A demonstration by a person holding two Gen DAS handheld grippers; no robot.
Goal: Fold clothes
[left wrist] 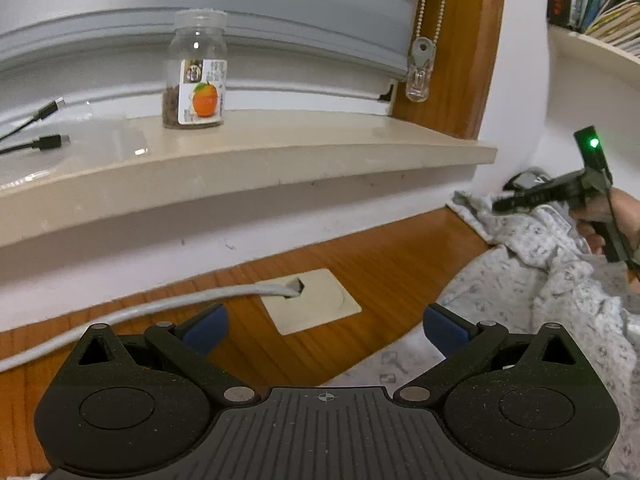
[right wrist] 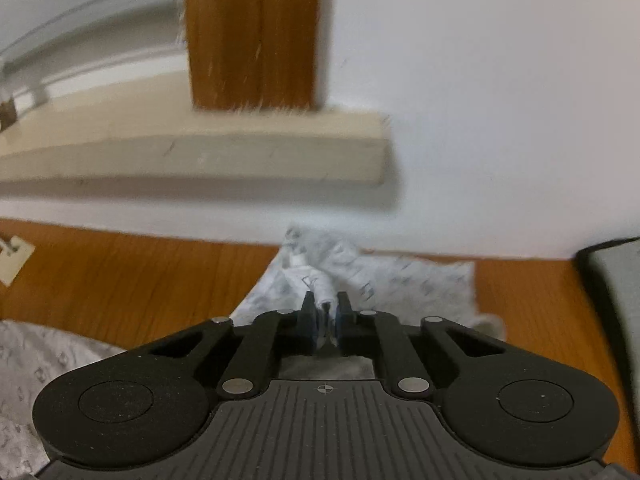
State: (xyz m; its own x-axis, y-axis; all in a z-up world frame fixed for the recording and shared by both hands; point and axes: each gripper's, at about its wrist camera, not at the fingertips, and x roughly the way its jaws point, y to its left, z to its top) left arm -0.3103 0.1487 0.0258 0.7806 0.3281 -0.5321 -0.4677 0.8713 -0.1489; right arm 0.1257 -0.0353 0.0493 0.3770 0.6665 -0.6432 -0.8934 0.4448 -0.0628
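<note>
Grey printed cloth point(right wrist: 420, 280) bunched on wood desk point(right wrist: 140, 272), pinched in right gripper point(right wrist: 326, 308); left gripper point(left wrist: 326, 326) spread wide, empty, cloth off to its right.

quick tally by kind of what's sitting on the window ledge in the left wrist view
jar: 1
black cable plugs: 2
total on the window ledge: 3
</note>
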